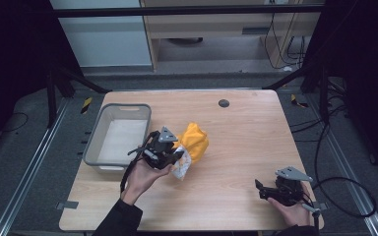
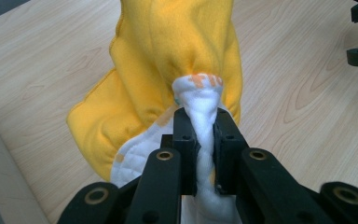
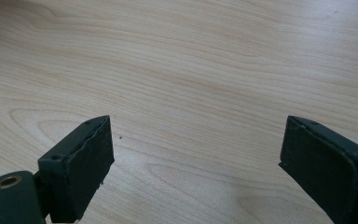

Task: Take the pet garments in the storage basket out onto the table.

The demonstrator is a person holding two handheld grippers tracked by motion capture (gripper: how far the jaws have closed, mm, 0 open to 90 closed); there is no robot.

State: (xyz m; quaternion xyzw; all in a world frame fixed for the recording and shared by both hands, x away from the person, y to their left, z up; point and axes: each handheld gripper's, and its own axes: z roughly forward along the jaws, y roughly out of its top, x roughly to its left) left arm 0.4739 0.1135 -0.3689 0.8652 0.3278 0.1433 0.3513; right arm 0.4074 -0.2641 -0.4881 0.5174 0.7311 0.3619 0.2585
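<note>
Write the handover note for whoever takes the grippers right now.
Left gripper: shut on a bunched fold of the yellow and white cloth, beside the grey bin.
Right gripper: open, holding nothing, low over bare table at the near right corner.
Done: cloth is gripped.
Left: cloth is not in the bin; the likely next step is to carry it over the rim and let go. The bin looks empty.
</note>
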